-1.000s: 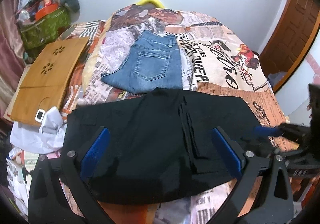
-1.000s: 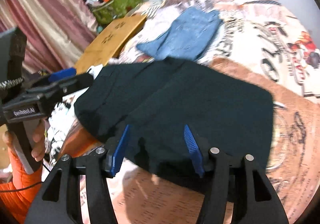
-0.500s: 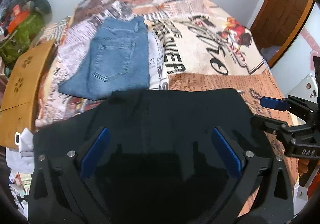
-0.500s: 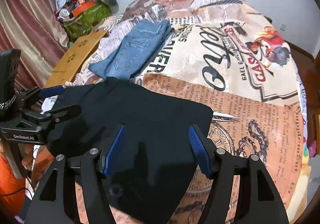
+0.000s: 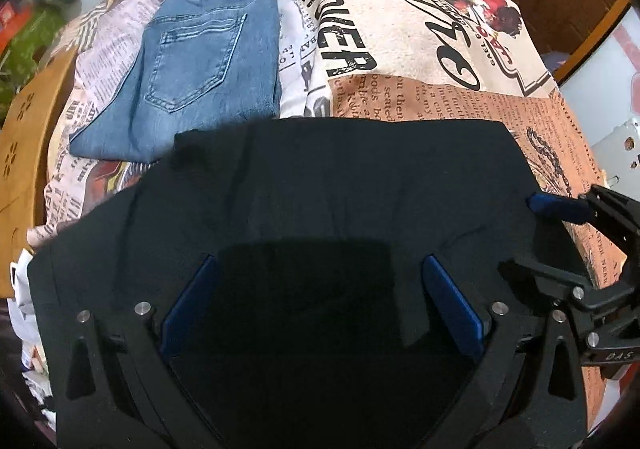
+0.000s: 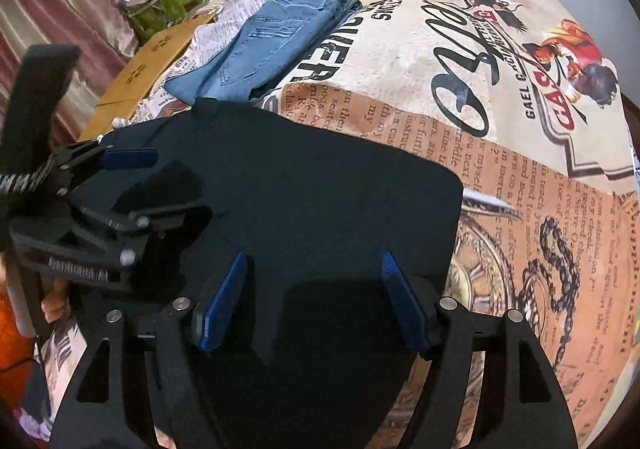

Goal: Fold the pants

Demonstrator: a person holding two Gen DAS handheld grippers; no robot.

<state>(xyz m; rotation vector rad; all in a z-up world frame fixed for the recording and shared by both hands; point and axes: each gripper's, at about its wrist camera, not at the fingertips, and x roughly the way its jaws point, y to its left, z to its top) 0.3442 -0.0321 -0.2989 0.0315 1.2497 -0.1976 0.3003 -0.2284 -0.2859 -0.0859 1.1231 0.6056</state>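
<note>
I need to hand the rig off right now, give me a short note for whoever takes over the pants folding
Left gripper: open, above the near part of the black pants, holding nothing.
Right gripper: jaws opening, above the pants' right side, nothing pinched.
Black pants: lying folded in a rough rectangle on the printed bedspread.
Blue jeans: already folded, lying just beyond the black pants.
Done: at least one fold of the black pants.
Left: probably another fold, then tidy the edges.

Black pants [image 5: 328, 185] lie flat below folded jeans [image 5: 200, 61]; left gripper [image 5: 320, 305] fingers spread, seemingly empty.
</note>
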